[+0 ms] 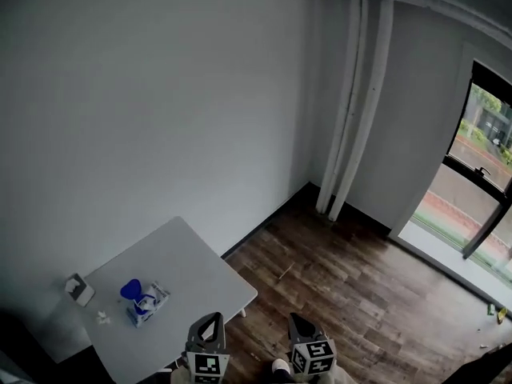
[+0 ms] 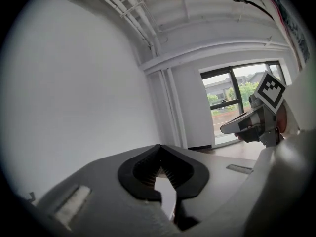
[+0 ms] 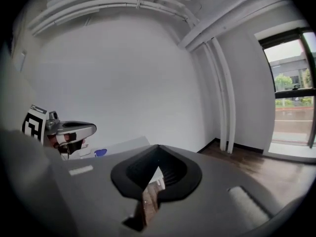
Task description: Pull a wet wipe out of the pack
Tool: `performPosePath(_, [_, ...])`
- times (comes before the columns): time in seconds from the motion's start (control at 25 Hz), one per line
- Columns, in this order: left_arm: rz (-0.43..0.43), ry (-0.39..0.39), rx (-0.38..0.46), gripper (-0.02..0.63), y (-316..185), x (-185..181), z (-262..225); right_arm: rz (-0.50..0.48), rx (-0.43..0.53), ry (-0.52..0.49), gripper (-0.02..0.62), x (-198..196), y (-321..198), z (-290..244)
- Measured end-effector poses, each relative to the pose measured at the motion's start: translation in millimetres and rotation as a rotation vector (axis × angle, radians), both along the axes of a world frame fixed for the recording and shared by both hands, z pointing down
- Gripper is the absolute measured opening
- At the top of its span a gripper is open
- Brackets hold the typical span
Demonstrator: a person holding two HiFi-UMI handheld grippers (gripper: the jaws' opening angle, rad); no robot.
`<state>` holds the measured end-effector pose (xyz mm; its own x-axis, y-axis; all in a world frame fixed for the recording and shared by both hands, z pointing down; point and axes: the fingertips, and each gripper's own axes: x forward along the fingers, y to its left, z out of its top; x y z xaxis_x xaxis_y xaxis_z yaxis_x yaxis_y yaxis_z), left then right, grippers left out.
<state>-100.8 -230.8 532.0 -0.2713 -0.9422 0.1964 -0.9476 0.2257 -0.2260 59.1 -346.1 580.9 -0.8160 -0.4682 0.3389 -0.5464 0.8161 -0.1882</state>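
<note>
The wet wipe pack (image 1: 149,304) lies on a white table (image 1: 200,270) at the lower left of the head view, its blue lid (image 1: 130,289) standing open. In the right gripper view only the blue lid (image 3: 100,152) shows on the table (image 3: 126,144). Both grippers hang off the table's right corner, over the floor and apart from the pack. The left gripper (image 1: 211,317) (image 2: 159,149) has its jaws closed, with nothing between them. The right gripper (image 1: 298,318) (image 3: 158,148) is also shut and empty. Each gripper also shows in the other's view, the right gripper (image 2: 237,127) and the left gripper (image 3: 89,128).
A small grey-and-white device (image 1: 78,289) and a tiny white scrap (image 1: 102,318) lie on the table left of the pack. Dark wooden floor (image 1: 344,278) runs to a corner with white pipes (image 1: 352,102) and a large window (image 1: 480,166) at right. A shoe (image 1: 280,366) shows between the grippers.
</note>
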Motion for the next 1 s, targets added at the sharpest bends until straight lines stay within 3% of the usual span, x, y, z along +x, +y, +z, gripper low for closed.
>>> performPosePath(0.44, [-0.348, -0.046, -0.024, 0.002, -6.1, -35.5, 1.3, -0.370, -0.039, -0.032, 0.006, -95.1, -42.5, 12.7])
performPosePath(0.64, [-0.483, -0.053, -0.072, 0.002, 23.5, -42.9, -8.0, -0.517, -0.073, -0.049, 0.006, -133.3, -22.5, 15.4])
performPosePath(0.8, [-0.597, -0.047, -0.056, 0.002, 56.3, -52.5, -5.4, -0.628, -0.089, -0.045, 0.006, -157.2, 7.9, 22.6])
performPosePath(1.0, [-0.687, -0.033, -0.063, 0.002, 98.7, -72.7, 11.5, -0.709, -0.074, -0.042, 0.006, -184.2, 42.1, 21.6])
